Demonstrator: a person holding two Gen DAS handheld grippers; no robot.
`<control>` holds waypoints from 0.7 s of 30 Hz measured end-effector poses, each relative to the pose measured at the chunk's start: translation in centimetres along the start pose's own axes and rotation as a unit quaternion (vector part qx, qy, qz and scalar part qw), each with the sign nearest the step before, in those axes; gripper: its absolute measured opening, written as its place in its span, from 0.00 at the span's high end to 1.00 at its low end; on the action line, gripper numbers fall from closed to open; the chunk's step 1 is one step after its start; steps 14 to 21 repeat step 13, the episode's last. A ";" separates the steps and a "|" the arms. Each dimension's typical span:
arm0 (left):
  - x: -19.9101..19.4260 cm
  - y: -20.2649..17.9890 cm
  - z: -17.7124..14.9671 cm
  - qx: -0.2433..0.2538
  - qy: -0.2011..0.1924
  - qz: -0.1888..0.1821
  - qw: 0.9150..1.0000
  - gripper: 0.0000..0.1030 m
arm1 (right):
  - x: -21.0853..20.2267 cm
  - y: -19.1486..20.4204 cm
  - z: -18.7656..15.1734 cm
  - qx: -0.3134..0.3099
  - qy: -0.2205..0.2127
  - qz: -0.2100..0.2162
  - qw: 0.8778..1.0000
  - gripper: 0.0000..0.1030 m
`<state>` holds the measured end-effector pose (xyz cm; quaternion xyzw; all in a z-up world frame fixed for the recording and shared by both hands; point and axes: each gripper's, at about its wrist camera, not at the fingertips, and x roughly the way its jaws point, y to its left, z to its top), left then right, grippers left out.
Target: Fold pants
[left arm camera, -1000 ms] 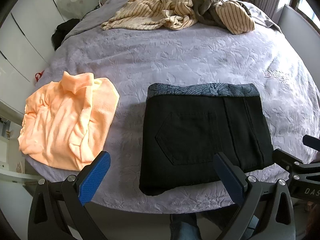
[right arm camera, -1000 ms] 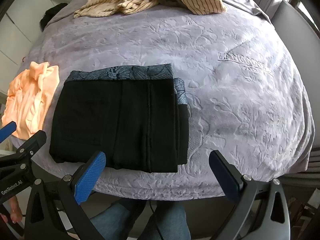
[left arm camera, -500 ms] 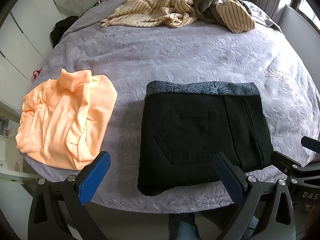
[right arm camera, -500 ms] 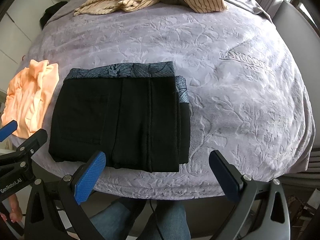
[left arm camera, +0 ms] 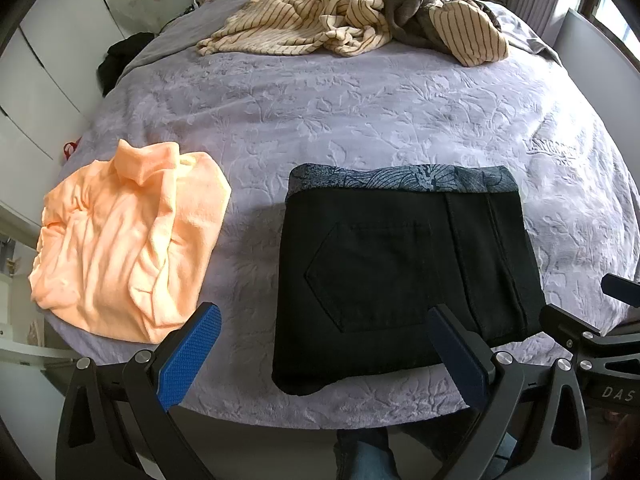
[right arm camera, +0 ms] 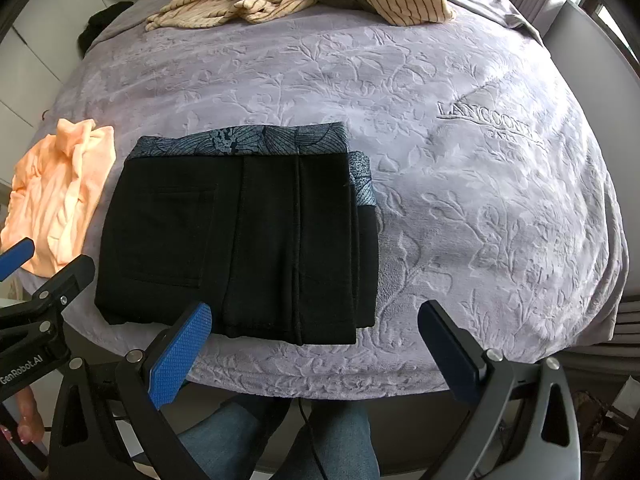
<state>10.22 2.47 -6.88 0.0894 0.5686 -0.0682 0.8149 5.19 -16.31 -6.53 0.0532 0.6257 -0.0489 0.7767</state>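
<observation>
The black pants (left arm camera: 400, 272) lie folded into a flat rectangle on the lilac bedspread (left arm camera: 360, 120), with a blue-grey patterned lining band along the far edge. They also show in the right wrist view (right arm camera: 240, 236). My left gripper (left arm camera: 320, 344) is open and empty, held above the near edge of the bed in front of the pants. My right gripper (right arm camera: 316, 344) is open and empty, just off the pants' near right corner. Neither touches the pants.
A folded orange top (left arm camera: 128, 240) lies left of the pants. A heap of striped beige and grey clothes (left arm camera: 360, 20) lies at the far end of the bed. The bed edge runs just under both grippers. White cupboards stand at the left.
Both grippers have drawn back slightly and lifted; the pants sit a little farther away in both views. The pants and other clothes have not moved.
</observation>
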 end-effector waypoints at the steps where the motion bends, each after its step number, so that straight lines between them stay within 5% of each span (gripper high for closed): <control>1: 0.0 0.0 0.0 0.000 0.000 0.000 1.000 0.00 | 0.0 0.0 0.0 0.000 0.001 0.001 1.000 0.00; 21: 0.0 0.3 0.0 -0.002 -0.004 -0.013 1.000 0.00 | 0.2 -0.1 0.0 0.001 0.002 -0.001 1.000 0.00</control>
